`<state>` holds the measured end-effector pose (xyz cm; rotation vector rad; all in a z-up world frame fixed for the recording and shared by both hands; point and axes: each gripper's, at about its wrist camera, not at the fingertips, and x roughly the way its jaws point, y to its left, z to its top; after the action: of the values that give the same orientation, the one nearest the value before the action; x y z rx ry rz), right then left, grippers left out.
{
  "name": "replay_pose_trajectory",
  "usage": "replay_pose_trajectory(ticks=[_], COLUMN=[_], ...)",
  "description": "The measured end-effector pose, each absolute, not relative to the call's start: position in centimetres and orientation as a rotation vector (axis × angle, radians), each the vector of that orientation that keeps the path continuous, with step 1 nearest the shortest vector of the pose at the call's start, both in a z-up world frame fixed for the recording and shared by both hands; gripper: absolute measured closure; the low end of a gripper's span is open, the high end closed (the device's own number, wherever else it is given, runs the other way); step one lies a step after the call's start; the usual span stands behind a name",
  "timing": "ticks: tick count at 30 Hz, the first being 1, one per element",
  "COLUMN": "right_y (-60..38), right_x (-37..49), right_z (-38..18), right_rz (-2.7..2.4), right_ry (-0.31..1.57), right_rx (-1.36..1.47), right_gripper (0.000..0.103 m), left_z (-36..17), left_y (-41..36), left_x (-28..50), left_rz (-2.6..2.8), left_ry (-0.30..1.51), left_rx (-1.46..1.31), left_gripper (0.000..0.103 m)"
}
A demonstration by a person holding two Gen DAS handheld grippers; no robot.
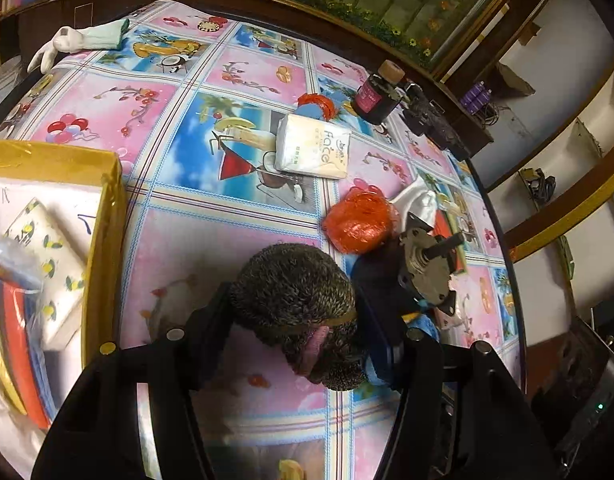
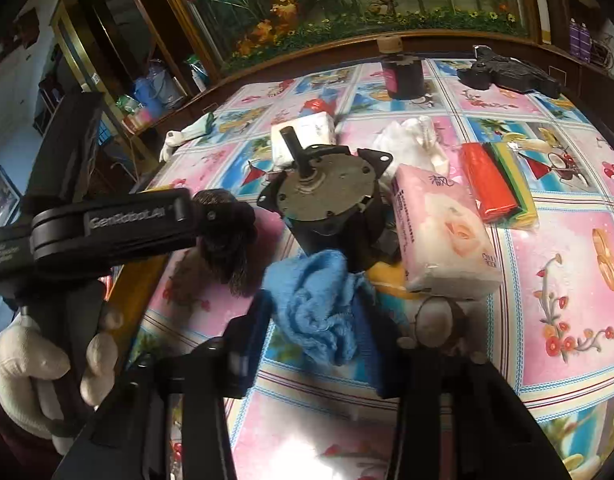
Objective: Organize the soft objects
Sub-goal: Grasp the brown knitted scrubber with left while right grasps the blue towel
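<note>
A: Left claw (image 1: pixel 291 344)?
B: Closed on a dark fuzzy toy (image 1: pixel 295 292), held above the surface (image 1: pixel 211 232) beside the yellow-rimmed box (image 1: pixel 107 216).
A: Right claw (image 2: pixel 315 344)?
B: Clamped on a blue cloth (image 2: pixel 319 304), near the motor (image 2: pixel 327 192).

box (image 1: pixel 107 216) at the table's (image 1: pixel 211 240) left; motor (image 2: pixel 327 188) mid-table, tissue pack (image 2: pixel 443 236) just right, bottle (image 2: pixel 403 72) far behind.

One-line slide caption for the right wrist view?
Right tool grips blue cloth beside metal motor and pink tissue pack.
</note>
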<state>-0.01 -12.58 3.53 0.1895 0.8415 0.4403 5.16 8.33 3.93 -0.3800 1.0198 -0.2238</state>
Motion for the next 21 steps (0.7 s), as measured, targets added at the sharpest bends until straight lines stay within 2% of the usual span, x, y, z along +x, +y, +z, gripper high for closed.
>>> replay_pose_trajectory(ticks=[4,12,21], right_y=[-12.3,-13.4,-14.4], right_x=[-0.4,-4.0,-7.7], right_z=[3.5,5.3,7.1], right_rz=[0.448,0.462,0.457], right_ry=[0.838,0.789,0.757], right_rx=[0.186,0.175,0.166], right_gripper=[0.071,0.071,0.071], left_z=[5.7,8.6,8.8], left_y=[8.4,10.4,17.7], left_x=[2.4,-4.2,-10.3], left_rz=[-0.265,-0.298,-0.125], left_ry=[0.978,0.879,0.787], left_rx=[-0.395,-0.405,-0.420], left_gripper=[0.044,0.044,0.044])
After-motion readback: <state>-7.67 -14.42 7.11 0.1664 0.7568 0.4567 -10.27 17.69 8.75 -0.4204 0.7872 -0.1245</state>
